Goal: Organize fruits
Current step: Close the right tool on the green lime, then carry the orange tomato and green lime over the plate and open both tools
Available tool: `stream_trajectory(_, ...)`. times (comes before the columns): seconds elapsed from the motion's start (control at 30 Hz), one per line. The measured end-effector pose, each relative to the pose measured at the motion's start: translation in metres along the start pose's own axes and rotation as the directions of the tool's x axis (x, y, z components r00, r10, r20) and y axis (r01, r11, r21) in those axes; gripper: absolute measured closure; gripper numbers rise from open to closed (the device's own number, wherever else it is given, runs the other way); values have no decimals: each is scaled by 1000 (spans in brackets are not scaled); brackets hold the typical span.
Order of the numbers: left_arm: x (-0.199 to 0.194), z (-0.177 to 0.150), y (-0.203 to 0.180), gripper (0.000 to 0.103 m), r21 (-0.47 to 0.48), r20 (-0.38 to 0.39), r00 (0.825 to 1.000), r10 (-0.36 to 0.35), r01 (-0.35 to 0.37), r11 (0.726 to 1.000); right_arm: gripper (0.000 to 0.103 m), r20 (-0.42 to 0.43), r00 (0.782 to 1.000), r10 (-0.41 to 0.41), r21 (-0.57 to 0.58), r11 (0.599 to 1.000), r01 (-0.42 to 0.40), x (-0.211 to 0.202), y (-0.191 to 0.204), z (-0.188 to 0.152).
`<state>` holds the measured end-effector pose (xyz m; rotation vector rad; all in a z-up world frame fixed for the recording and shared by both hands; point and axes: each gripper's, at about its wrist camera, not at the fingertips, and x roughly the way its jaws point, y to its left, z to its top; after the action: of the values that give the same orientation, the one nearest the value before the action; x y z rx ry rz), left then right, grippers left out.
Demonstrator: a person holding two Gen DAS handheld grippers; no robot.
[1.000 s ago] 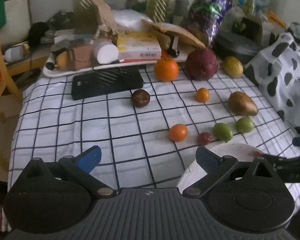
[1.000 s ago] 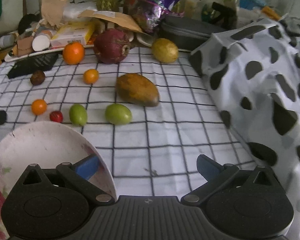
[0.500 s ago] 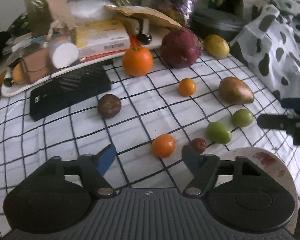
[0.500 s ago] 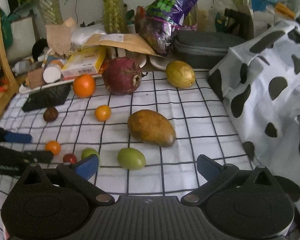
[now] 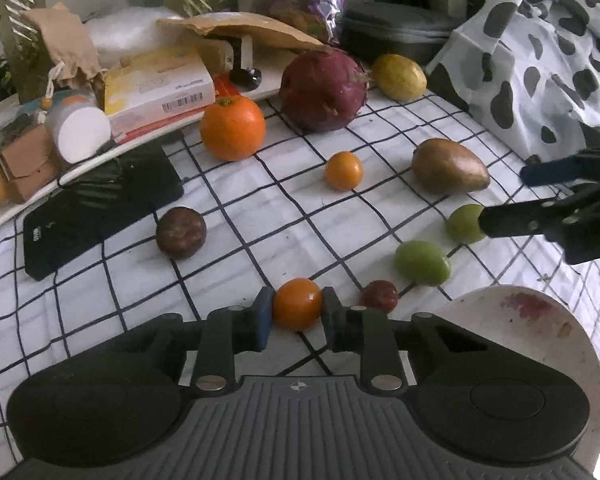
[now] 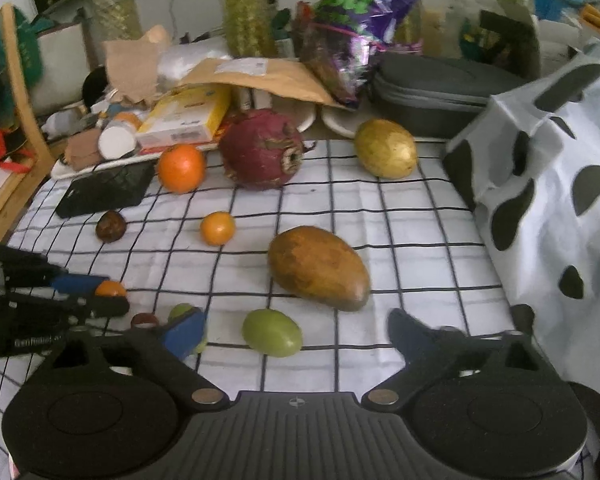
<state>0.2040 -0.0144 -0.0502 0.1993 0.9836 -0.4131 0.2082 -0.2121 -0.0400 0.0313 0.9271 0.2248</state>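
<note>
Left tongs closed on small orange fruit, pads touching both its sides, fruit low on the checked tabletop; white plate just right, small red fruit beside the grip. Right tongs spread wide, holding nothing, green fruit lying between the fingers but touching neither, second green fruit partly hidden behind the left finger. Farther back: brown mango, small orange, dark brown round fruit, then big orange, dark red fruit and yellow fruit near the clutter.
</note>
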Motion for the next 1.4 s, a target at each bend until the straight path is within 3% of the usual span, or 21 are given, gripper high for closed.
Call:
stream_trajectory(0.23, -4, 1, -1, 79, 9, 23, 1000, 11, -11, 1000, 50, -54, 998, 26, -38, 999, -28, 11, 5, -5)
stream_trajectory(0.47, -10, 2, -3, 79, 13, 37, 999, 11, -12, 1000, 65, -70, 997, 34, -84, 996, -40, 19, 10, -8)
stream_trajectory(0.87, -35, -6, -18, 79, -4, 79, 997, 11, -11, 1000, 67, -2, 1000, 6, -158, 987, -6, 1, 23, -15)
stream_trajectory(1.13, -55, -29, -36, 79, -28, 86, 996, -2, 4, 1000, 67, 55, 993, 102, -116, 989, -95, -46, 33, -35)
stream_trajectory(1.4, -59, -48, -58, 79, -14, 63, 998, -15, 16, 1000, 67, -30, 984, 178, -116, 977, -180, -53, 51, -65)
